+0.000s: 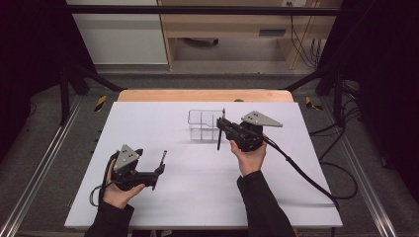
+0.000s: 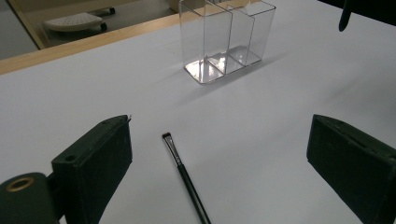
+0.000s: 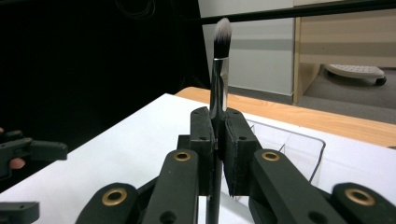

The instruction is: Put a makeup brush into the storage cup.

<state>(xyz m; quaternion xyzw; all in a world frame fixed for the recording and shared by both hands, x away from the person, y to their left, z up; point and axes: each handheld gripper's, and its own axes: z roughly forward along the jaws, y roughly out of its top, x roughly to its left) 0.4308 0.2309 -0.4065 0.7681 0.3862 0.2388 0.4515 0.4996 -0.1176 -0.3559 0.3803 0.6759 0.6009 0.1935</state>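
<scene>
Nearest me, my left gripper point(image 1: 159, 168) sits low over the white table point(image 1: 148, 197) with its jaws wide apart and nothing between the pads. In the left gripper view a thin black brush with a small flat tip point(image 2: 182, 170) lies flat on the table between those open jaws, nearer the left one, touching neither. Farther out, my right gripper point(image 1: 221, 129) has its jaws clamped on a black-handled makeup brush with a silver ferrule and white-tipped bristles point(image 3: 219, 70). That brush stands upright in the grip, bristles above the jaws and handle hanging below. Just beyond it stands a clear plastic organiser box with upright dividers point(image 1: 200, 126), close beside the held brush, near the table's far edge.
</scene>
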